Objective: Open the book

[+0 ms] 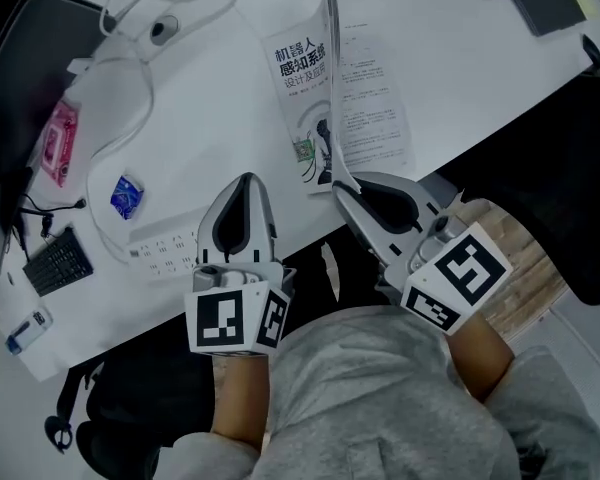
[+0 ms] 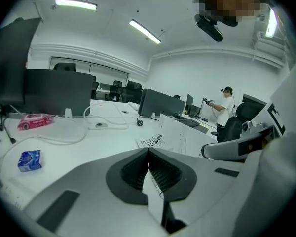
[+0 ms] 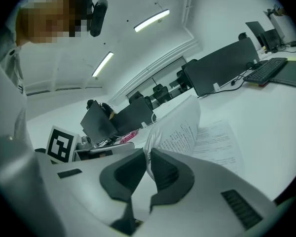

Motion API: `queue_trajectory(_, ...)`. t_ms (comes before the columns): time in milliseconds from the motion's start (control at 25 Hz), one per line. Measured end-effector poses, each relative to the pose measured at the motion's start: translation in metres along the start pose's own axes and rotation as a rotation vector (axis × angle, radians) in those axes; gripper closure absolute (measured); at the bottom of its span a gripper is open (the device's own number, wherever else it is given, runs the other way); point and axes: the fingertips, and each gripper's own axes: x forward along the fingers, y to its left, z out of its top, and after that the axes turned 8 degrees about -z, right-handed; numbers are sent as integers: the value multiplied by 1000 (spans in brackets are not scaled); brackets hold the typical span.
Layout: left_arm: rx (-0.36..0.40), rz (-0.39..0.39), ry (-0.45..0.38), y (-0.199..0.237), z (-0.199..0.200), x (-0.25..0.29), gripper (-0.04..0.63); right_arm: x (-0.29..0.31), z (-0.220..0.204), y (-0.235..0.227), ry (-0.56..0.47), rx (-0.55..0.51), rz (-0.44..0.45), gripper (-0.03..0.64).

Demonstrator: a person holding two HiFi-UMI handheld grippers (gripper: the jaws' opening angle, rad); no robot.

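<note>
A thin book [image 1: 305,93] with a white cover and dark print lies on the white desk [image 1: 210,138], near its front edge. Several of its pages [image 1: 332,78] stand up on edge, and an open printed page [image 1: 378,108] lies flat to their right. My right gripper [image 1: 344,184] is shut on the lower edge of the raised pages; in the right gripper view the paper [image 3: 180,132] rises from between the pads of that gripper [image 3: 149,154]. My left gripper [image 1: 245,180] hovers left of the book, shut, its pads meeting with nothing held [image 2: 148,151]. The book cover [image 2: 160,139] shows just beyond it.
A white power strip [image 1: 165,248] lies under the left gripper. A blue packet [image 1: 127,196], a pink packet [image 1: 60,143] and white cables [image 1: 130,88] lie to the left. A black keyboard [image 1: 57,261] sits at the far left, a black chair [image 1: 570,198] to the right.
</note>
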Motion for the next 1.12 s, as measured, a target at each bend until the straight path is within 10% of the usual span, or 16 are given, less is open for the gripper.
queue_trajectory(480, -43, 147, -24, 33, -9, -41, 586, 39, -6, 54, 61, -66, 207, 571)
queue_trajectory(1120, -98, 220, -16, 63, -33, -70, 586, 98, -58, 76, 196, -55, 258, 571)
